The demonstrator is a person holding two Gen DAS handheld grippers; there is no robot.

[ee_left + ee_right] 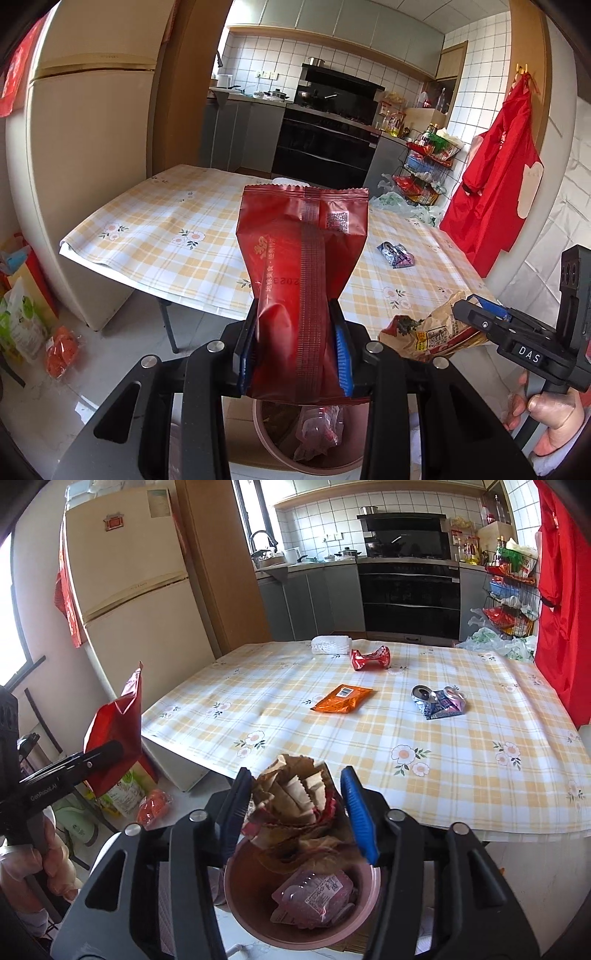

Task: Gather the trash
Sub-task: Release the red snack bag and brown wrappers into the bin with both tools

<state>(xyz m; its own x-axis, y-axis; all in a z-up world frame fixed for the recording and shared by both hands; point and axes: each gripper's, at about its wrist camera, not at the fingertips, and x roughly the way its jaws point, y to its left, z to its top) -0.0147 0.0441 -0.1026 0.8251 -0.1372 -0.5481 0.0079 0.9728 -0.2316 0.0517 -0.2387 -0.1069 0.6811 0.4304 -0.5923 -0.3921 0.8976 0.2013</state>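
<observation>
My left gripper (pixel 295 310) is shut on a dark red snack bag (pixel 303 229), which stands up between the blue pads, above a pink round bin (pixel 260 421). My right gripper (pixel 295 775) hangs over the same bin (pixel 236 904). A crumpled brown paper bag (pixel 295 797) sits between its jaws, and a gap shows on the right pad's side. The bin holds a clear plastic wrapper (pixel 314 897). On the checked table (pixel 406 794) lie an orange packet (pixel 341 698), a crushed red can (pixel 371 658) and a crushed blue can (pixel 439 701).
A white folded cloth (pixel 330 644) lies at the table's far edge. A cream fridge (pixel 129 590) stands to the left, with bags on the floor beside it (pixel 122 797). A red apron (pixel 491 184) hangs on the right wall by a wire rack (pixel 424 166).
</observation>
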